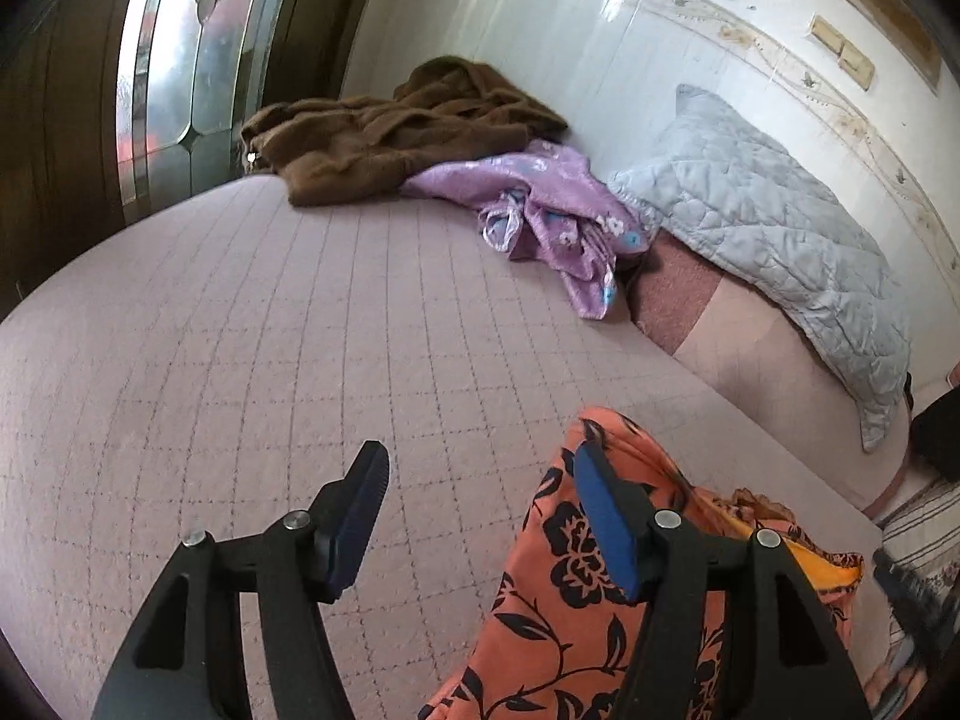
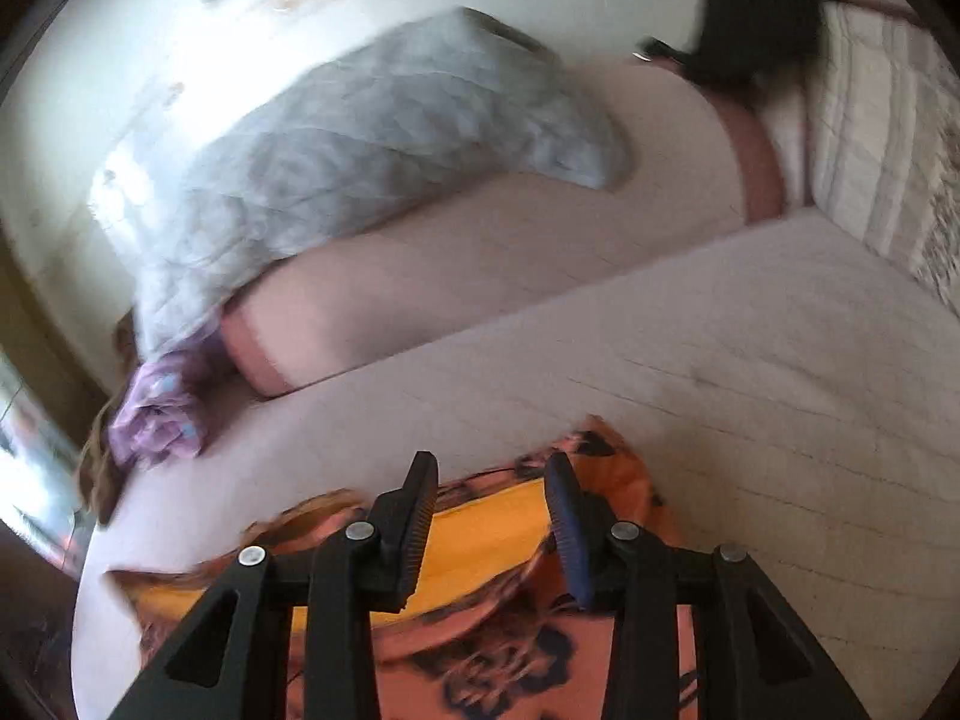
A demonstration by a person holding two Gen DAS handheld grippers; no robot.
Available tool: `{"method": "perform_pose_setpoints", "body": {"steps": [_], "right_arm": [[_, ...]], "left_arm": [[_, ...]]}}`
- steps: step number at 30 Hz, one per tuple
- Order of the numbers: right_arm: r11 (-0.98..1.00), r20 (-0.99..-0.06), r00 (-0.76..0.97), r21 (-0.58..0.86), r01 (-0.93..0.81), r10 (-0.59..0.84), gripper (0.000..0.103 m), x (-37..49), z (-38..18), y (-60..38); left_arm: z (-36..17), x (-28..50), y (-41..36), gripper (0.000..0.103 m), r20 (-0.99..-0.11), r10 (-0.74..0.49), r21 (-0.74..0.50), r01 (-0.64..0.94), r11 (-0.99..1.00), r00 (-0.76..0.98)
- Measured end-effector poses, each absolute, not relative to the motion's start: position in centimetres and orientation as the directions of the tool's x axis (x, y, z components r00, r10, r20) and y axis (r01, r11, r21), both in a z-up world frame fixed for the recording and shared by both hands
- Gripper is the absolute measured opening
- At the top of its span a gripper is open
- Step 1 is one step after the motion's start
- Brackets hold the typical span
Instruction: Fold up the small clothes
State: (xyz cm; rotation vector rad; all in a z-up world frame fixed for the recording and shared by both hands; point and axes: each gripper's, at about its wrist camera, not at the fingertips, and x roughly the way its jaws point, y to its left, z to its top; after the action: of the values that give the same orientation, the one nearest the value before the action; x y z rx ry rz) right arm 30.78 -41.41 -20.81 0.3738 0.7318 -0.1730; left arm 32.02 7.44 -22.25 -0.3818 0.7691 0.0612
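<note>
Hovering open: left claw (image 1: 480, 480), right claw (image 2: 489, 480), over orange garment (image 1: 558, 630).

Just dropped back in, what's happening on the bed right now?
A person with a gripper in each hand is working on an orange flowered garment lying on the pink bed cover. The left gripper is open, nothing between its fingers. The right gripper hovers over the garment's yellow inside, fingers apart, gripping nothing. A brown garment, a purple flowered one and a grey quilt lie further back, untouched.
</note>
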Motion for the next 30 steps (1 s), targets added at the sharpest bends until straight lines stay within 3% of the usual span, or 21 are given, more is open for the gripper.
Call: {"method": "perform_pose_setpoints", "body": {"steps": [4, 6, 9, 13, 17, 22, 25, 30], "right_arm": [[0.974, -0.771, 0.632, 0.194, 0.121, 0.075, 0.041, 28.4, -23.1, -36.5], [0.988, -0.822, 0.567, 0.123, 0.090, 0.051, 0.041, 28.7, -25.2, -34.9], [0.980, -0.861, 0.509, 0.093, 0.178, -0.011, 0.039, 32.5, -27.8, -36.2], [0.929, -0.838, 0.524, 0.059, 0.365, -0.152, 0.038, 36.8, -26.6, -39.0], [0.959, -0.770, 0.637, 0.209, 0.194, 0.039, 0.041, 36.5, -22.6, -34.4], [0.940, -0.800, 0.503, 0.328, -0.092, 0.328, 0.041, 36.5, -24.3, -23.8], [0.940, -0.812, 0.479, 0.326, -0.101, 0.333, 0.041, 39.1, -26.3, -19.8], [0.943, -0.822, 0.518, 0.323, 0.079, 0.238, 0.039, 44.8, -28.1, -19.5]], "left_arm": [[-24.0, 32.3, 6.0, 0.065, -0.788, -0.066, -0.222, -0.183, 0.958, 0.612], [-25.8, 32.6, 4.8, 0.065, -0.844, -0.071, -0.174, -0.146, 0.974, 0.532], [-28.5, 33.1, 3.2, 0.065, -0.905, -0.074, -0.125, -0.094, 0.988, 0.420], [-29.2, 33.3, 2.6, 0.065, -0.915, -0.059, -0.098, -0.078, 0.992, 0.400], [-28.4, 33.6, 3.5, 0.065, -0.908, -0.064, -0.118, -0.108, 0.987, 0.415], [-28.5, 33.0, 4.0, 0.065, -0.914, -0.060, -0.106, -0.093, 0.990, 0.401], [-28.5, 32.1, 3.9, 0.065, -0.912, -0.039, -0.067, -0.054, 0.996, 0.409], [-28.7, 31.7, 4.3, 0.065, -0.914, -0.037, -0.056, -0.035, 0.998, 0.404]]}}
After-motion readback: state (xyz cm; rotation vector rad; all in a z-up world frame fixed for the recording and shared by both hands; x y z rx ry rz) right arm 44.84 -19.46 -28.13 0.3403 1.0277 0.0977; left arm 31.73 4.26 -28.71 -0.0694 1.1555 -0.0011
